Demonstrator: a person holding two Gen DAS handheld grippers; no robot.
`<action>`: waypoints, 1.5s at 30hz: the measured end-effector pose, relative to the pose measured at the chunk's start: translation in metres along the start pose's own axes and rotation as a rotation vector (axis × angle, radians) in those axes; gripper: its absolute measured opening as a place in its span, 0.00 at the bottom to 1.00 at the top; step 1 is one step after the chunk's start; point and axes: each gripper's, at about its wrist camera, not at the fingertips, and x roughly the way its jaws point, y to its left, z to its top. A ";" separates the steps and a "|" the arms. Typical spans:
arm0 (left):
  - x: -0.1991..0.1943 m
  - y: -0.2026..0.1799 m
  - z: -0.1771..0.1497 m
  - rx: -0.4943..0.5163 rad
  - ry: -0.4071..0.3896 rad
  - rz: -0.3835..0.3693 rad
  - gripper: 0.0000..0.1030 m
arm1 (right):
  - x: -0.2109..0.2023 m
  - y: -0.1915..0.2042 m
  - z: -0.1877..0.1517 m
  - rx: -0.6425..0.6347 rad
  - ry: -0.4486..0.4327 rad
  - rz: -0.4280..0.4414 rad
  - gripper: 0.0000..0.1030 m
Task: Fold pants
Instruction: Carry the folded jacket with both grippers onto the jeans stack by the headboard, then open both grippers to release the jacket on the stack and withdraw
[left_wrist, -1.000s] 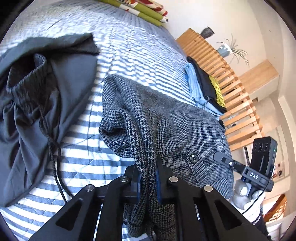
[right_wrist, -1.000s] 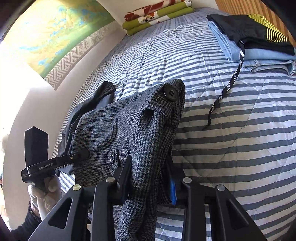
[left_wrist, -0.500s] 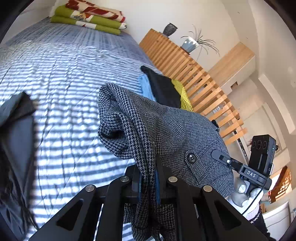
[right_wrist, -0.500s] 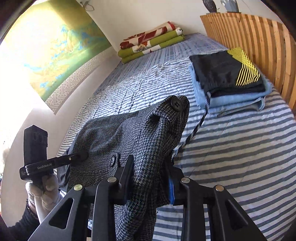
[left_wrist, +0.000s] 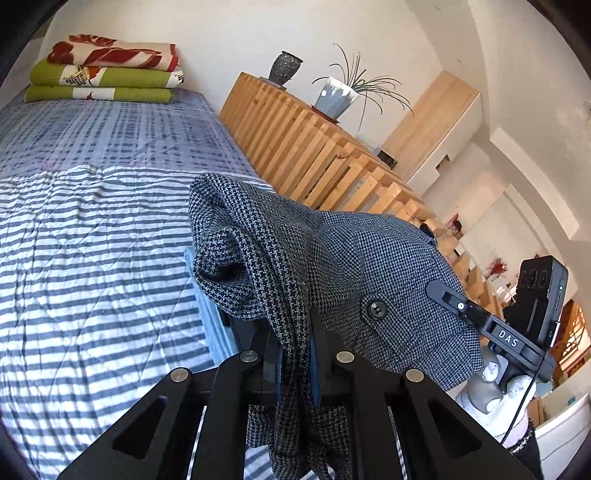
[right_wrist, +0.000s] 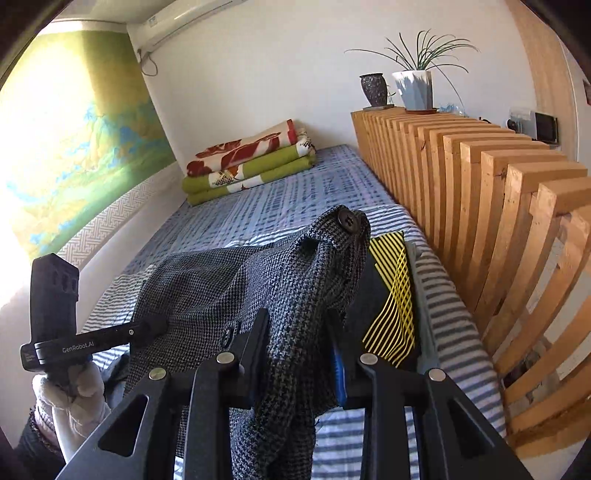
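Grey houndstooth pants (left_wrist: 351, 266) (right_wrist: 236, 291) hang in the air above the striped bed, stretched between both grippers at the waistband. My left gripper (left_wrist: 295, 332) is shut on one end of the waistband, with cloth drooping below its fingers. My right gripper (right_wrist: 299, 332) is shut on the other end, beside a black button (right_wrist: 347, 220). In the left wrist view the right gripper (left_wrist: 491, 325) shows at the far right, held by a white-gloved hand (left_wrist: 498, 391). In the right wrist view the left gripper (right_wrist: 92, 339) shows at the far left in a gloved hand (right_wrist: 74, 398).
A striped blue and white quilt (left_wrist: 74, 258) covers the bed. A pile of folded clothes, black with yellow lines (right_wrist: 391, 310), lies below the pants by the wooden slatted headboard (right_wrist: 498, 206). Folded blankets (right_wrist: 251, 162) sit at the far end. Pots (right_wrist: 413, 88) stand on the headboard.
Both grippers have risen and tilted up with the pants, so the views now show the far wall. The dark garment on the bed's left has left the left wrist view.
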 end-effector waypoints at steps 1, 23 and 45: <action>0.022 0.000 0.014 0.001 0.002 0.000 0.10 | 0.008 -0.007 0.007 -0.004 -0.004 -0.010 0.25; 0.106 0.103 0.008 -0.031 0.037 0.130 0.51 | 0.137 -0.110 -0.001 0.020 0.144 -0.259 0.44; -0.152 -0.021 -0.171 0.156 0.059 0.228 0.55 | -0.056 0.099 -0.126 -0.080 0.105 -0.243 0.46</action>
